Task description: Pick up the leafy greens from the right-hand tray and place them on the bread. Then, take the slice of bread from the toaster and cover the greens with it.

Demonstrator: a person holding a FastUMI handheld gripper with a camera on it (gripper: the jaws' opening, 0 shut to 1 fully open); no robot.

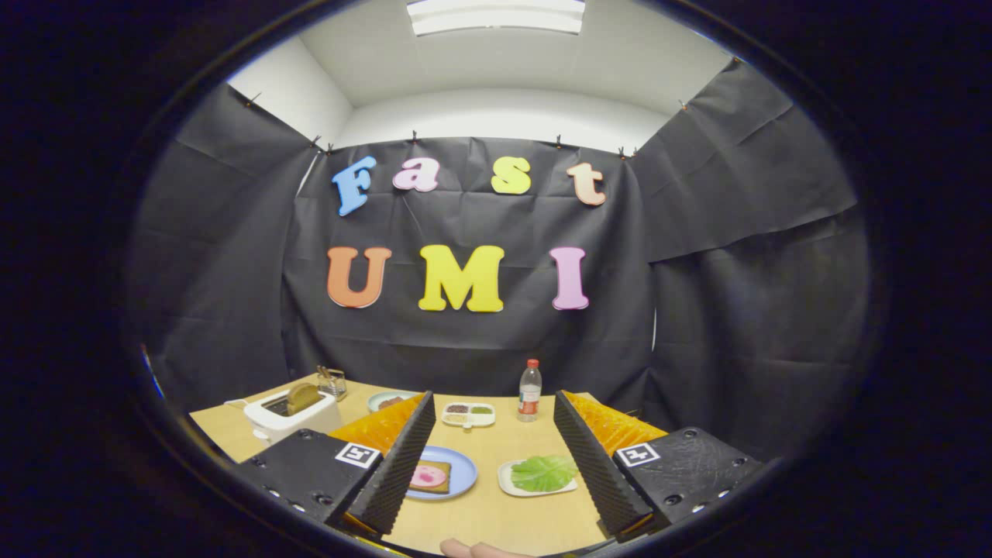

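Flanking gripper [490, 443]: toaster [291, 415], bottle [530, 391].

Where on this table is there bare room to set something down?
Gripper open above the table. Bare wood lies nearer than the blue plate and the greens tray, and between those and the divided dish. Crowded at the back: toaster, small plate, dish, bottle.

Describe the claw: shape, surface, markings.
The claw has two long wedge-shaped fingers with finely ribbed inner faces. Each sits on a dark, rough block with screw holes. Each block carries a small square black-and-white tag. Translucent, textured panels back the fingers.
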